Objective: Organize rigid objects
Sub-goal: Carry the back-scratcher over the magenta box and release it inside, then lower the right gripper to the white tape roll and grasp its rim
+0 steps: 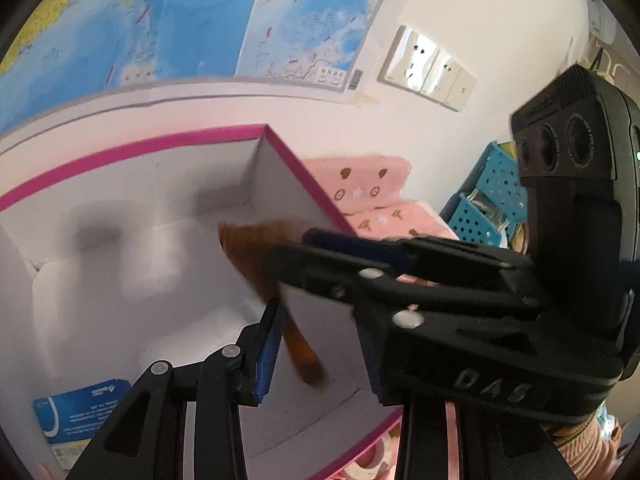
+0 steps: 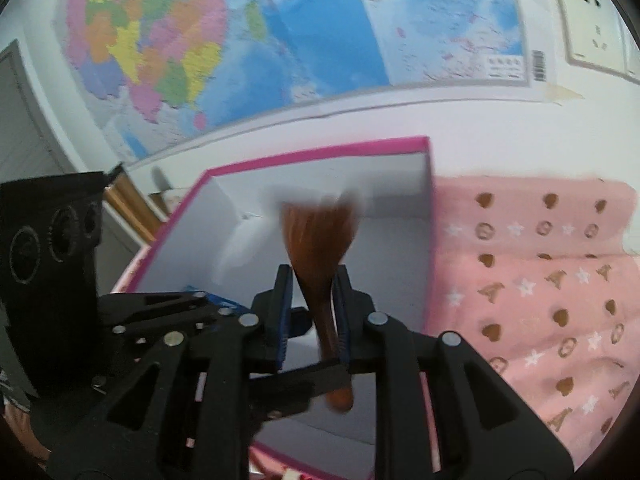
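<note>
A white box with a pink rim [image 1: 132,152] [image 2: 320,151] lies open in front of both grippers. A brown wooden fork-shaped utensil [image 2: 320,256], blurred by motion, is over the box interior; it also shows in the left wrist view [image 1: 256,252]. My right gripper [image 2: 310,312] has its pads around the utensil's handle, and it shows from the side in the left wrist view [image 1: 320,248]. My left gripper [image 1: 316,356] is open with the box's right wall between its fingers; it shows at the left of the right wrist view [image 2: 208,304]. A blue and white carton [image 1: 80,412] lies inside the box.
A pink patterned cloth [image 2: 540,280] [image 1: 372,188] covers the surface right of the box. Blue perforated baskets [image 1: 488,200] stand at the far right. A map [image 2: 280,40] and wall sockets [image 1: 428,68] hang on the wall behind.
</note>
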The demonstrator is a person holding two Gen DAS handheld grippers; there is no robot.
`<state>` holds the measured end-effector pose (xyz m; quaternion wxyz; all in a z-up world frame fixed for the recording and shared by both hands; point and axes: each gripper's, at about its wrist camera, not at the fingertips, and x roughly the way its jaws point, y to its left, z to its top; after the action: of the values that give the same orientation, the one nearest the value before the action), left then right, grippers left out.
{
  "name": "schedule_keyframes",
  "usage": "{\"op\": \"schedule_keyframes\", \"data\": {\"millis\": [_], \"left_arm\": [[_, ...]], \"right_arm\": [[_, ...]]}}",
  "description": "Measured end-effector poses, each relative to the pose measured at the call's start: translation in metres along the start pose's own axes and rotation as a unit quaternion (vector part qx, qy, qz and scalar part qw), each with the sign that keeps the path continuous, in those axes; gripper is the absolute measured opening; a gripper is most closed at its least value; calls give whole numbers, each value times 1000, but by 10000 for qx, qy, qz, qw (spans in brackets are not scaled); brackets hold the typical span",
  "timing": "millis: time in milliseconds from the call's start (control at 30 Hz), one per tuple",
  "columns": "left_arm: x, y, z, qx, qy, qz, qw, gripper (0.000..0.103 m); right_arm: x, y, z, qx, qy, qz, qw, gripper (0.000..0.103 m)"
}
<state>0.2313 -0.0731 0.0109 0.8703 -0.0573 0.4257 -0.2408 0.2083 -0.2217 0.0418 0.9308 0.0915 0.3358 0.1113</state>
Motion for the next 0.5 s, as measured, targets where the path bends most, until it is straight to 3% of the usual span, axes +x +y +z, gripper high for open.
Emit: {"op": "schedule_keyframes", "data": {"millis": [100,500], "left_arm": [[-4,2,-4,10,-40,82,10000,38],[-61,5,-38,176,-587,277,9977,41]], "right_arm": [[-9,-4,-2,79,-107,-205,9997,45],[-66,11,-38,-42,-524,242,9983,49]]}}
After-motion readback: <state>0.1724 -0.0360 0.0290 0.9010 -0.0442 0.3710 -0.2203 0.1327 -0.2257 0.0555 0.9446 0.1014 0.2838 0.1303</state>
